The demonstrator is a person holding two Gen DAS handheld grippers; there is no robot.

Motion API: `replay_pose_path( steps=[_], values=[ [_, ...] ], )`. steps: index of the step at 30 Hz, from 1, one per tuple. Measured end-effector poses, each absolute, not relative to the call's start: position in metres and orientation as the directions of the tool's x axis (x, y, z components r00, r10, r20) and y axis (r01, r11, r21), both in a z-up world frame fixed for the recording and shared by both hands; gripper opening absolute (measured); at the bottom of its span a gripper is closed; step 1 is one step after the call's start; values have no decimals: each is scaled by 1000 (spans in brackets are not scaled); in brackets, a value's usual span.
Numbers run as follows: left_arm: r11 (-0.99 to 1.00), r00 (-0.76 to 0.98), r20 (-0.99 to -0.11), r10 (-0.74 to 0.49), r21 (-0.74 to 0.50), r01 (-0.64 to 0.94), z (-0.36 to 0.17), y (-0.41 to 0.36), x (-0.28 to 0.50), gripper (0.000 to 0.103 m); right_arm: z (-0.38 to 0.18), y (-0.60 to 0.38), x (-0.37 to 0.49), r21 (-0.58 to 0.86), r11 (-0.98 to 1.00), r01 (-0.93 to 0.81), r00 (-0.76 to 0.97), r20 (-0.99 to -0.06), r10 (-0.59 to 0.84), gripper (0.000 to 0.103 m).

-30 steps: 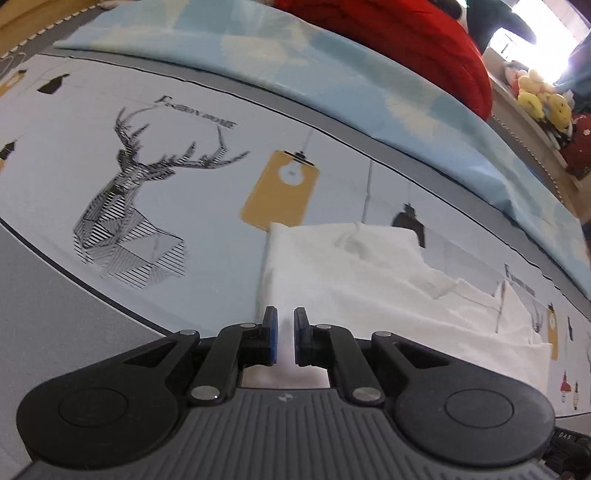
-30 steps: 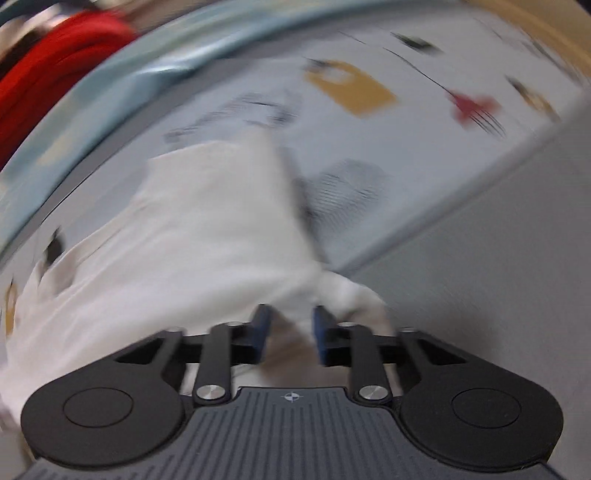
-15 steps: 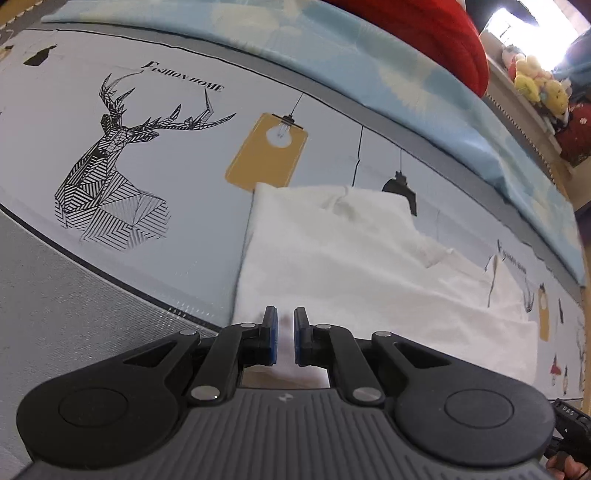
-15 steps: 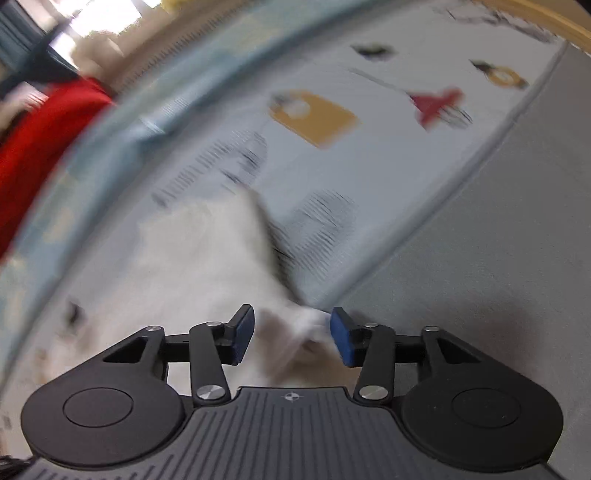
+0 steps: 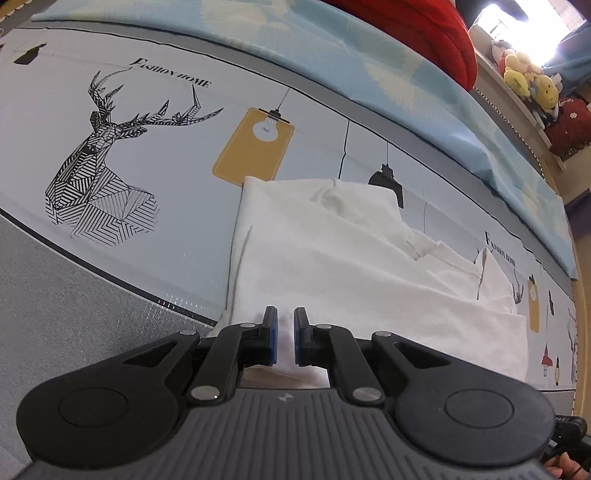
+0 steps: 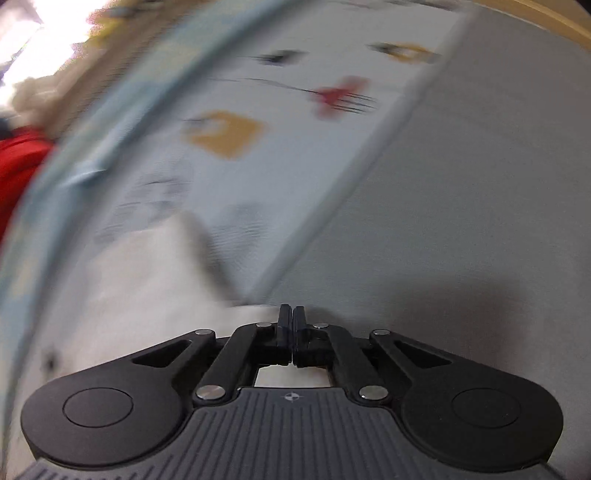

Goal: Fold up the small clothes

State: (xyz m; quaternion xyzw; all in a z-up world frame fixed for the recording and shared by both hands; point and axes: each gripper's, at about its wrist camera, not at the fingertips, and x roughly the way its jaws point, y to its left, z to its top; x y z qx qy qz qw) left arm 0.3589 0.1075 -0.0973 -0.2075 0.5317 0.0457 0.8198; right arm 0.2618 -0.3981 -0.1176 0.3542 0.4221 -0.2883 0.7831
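A white garment [image 5: 332, 251] lies partly folded on a pale printed bedsheet [image 5: 192, 206], with its straight folded edge on the left. My left gripper [image 5: 285, 325] is shut on the garment's near edge, and white cloth shows between its blue pads. In the blurred right wrist view the same garment [image 6: 147, 280] spreads to the left. My right gripper [image 6: 291, 317] has its jaws pressed together at the garment's corner. Blur hides whether any cloth is pinched there.
A light blue blanket [image 5: 332, 48] and a red cushion [image 5: 424, 33] lie along the far side of the bed. Plush toys [image 5: 528, 77] sit on a shelf at the far right. A grey band [image 6: 461, 221] borders the sheet on the near side.
The right gripper opened wide over the garment's corner, then shut, while rolling and sliding sideways. The left gripper kept its hold and tilted slightly, so the garment sits lower in its view.
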Motion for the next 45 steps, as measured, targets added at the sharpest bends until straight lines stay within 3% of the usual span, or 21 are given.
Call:
replay_pose_path(
  steps=[2,4,6,8,9,10,12,20,24,28,34,36,43,45],
  values=[
    [910,431,-890,-150,-295,-291,-97,108,359,7,-117,-406,257,296,540,788,459,-867,-194,3],
    [909,432,-889,-150,-297,-294,-98,110,360,7,-103,-400,258,359,587,725,556,-809,-192,3],
    [908,430,-890,-151,-297,-296,-100,111,360,7,-92,-386,272,424,690,586,659,-746,-101,7],
    [904,411,-897,-163,-302,-302,-108,112,360,7,-93,-375,285,468,745,475,697,-717,6,19],
    [903,392,-905,-166,-300,-308,-114,113,361,7,-98,-373,290,468,750,468,682,-731,30,26],
    [902,370,-915,-164,-290,-318,-119,114,361,7,-107,-373,295,450,746,492,643,-765,38,27],
    [900,344,-925,-163,-282,-332,-126,118,360,7,-129,-381,297,382,724,574,538,-843,18,23],
    [926,319,-934,-159,-253,-280,-131,114,351,5,-115,-386,294,317,712,626,514,-855,-71,23],
    [985,447,-894,-26,-100,-143,-75,88,321,7,-77,-387,276,334,708,622,571,-812,-118,25],
    [994,586,-808,-52,-100,-48,-10,76,277,8,-15,-374,239,362,799,479,701,-706,-101,25],
    [994,687,-718,-112,-79,78,49,69,171,15,46,-378,158,416,877,242,788,-611,73,28],
    [989,682,-717,-146,-108,98,47,73,137,22,47,-382,124,400,898,182,778,-617,117,29],
    [976,571,-803,-170,-218,-15,-46,103,63,22,-24,-402,27,335,910,246,688,-721,79,29],
    [967,444,-883,-150,-225,-122,-80,114,56,18,-55,-410,17,323,898,300,613,-786,78,30]
  ],
)
